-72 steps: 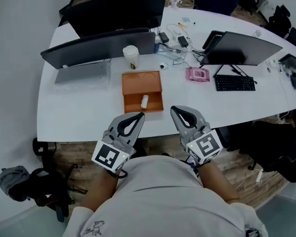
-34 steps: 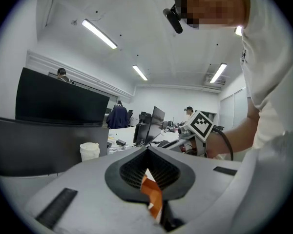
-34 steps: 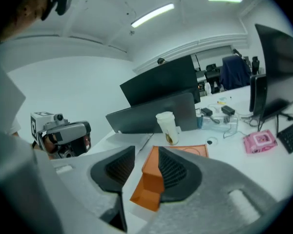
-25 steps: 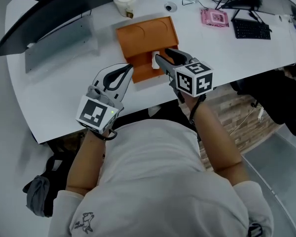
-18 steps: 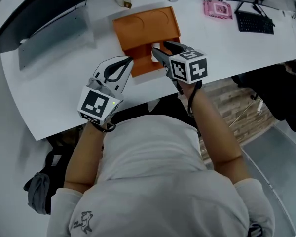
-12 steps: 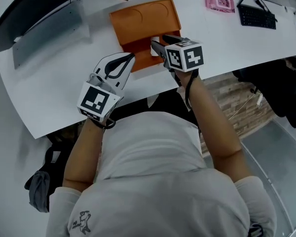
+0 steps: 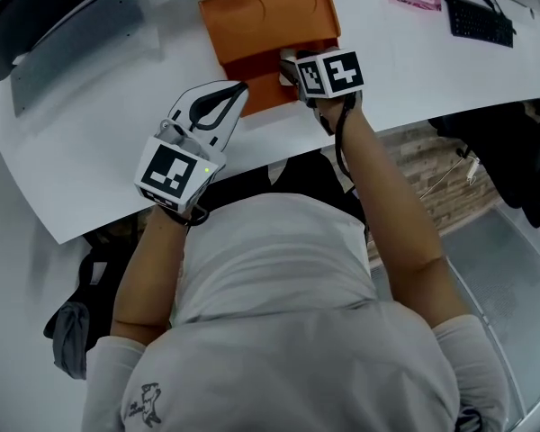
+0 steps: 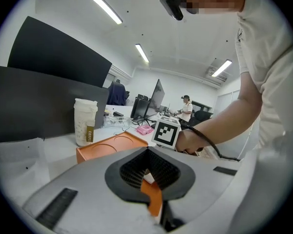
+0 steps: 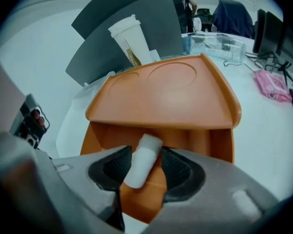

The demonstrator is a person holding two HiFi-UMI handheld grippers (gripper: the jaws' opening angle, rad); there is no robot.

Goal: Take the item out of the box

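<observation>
Item: a stubby white cylinder [image 9: 139, 169] lying on the floor of the orange box [image 7: 261, 16], in its open front compartment.
Box: sits on the white table [image 7: 117, 151] near the edge; its top panel carries two round recesses.
Right gripper [image 9: 146, 152]: tipped steeply down into the box, jaws spread either side of the cylinder and just now closing in; the pads look barely clear of it, though the right one may already touch.
Left gripper [image 7: 242, 86]: jaws pressed together with nothing between them, tips just beside the box's near left corner.
Behind the box: a paper coffee cup [image 9: 129, 38] in front of dark monitors [image 9: 136, 18].
</observation>
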